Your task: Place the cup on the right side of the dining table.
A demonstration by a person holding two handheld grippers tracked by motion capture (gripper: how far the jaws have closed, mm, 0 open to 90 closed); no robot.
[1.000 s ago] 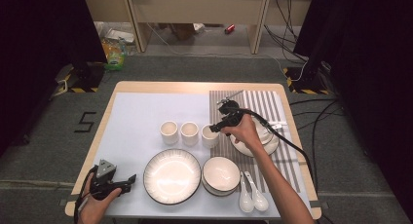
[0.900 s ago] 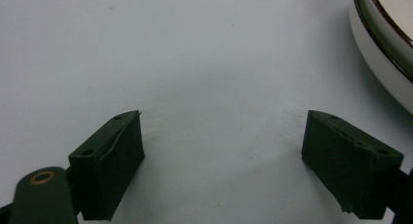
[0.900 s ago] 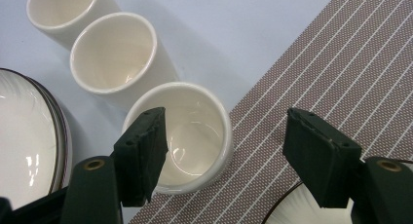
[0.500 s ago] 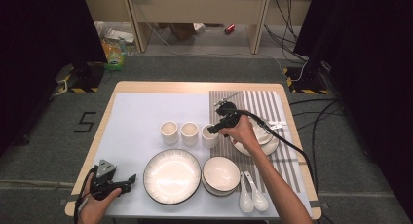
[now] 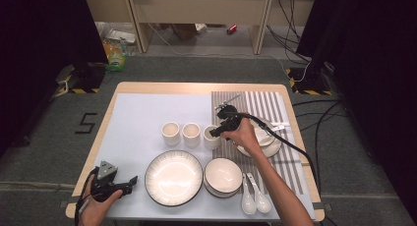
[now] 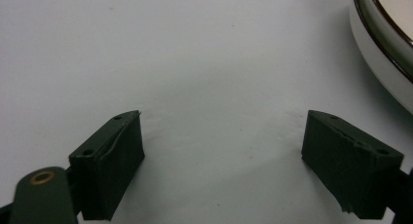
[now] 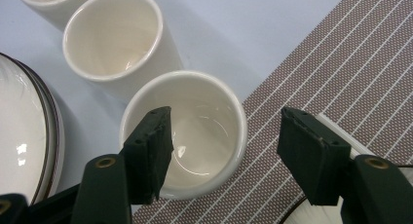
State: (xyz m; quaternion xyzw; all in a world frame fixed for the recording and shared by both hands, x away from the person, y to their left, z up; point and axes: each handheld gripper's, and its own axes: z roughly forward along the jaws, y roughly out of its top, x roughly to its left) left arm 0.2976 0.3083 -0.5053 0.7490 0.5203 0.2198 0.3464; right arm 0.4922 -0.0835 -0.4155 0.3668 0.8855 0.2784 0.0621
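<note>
Straddling the rim of the small cream ceramic cup (image 7: 185, 131) at centre frame, our right gripper (image 7: 226, 151) has been narrowing its jaws, one inside, to pinch its wall, while our left gripper (image 6: 238, 170) rests apart on the bench (image 6: 195, 63).

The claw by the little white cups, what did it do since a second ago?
The right claw barely moved; its jaws have just been closing over the nearest small white ceramic cup, one jaw inside the rim, one outside, not yet pressing. The left claw stayed open on the pale blue mat. The dishes stayed put.
</note>
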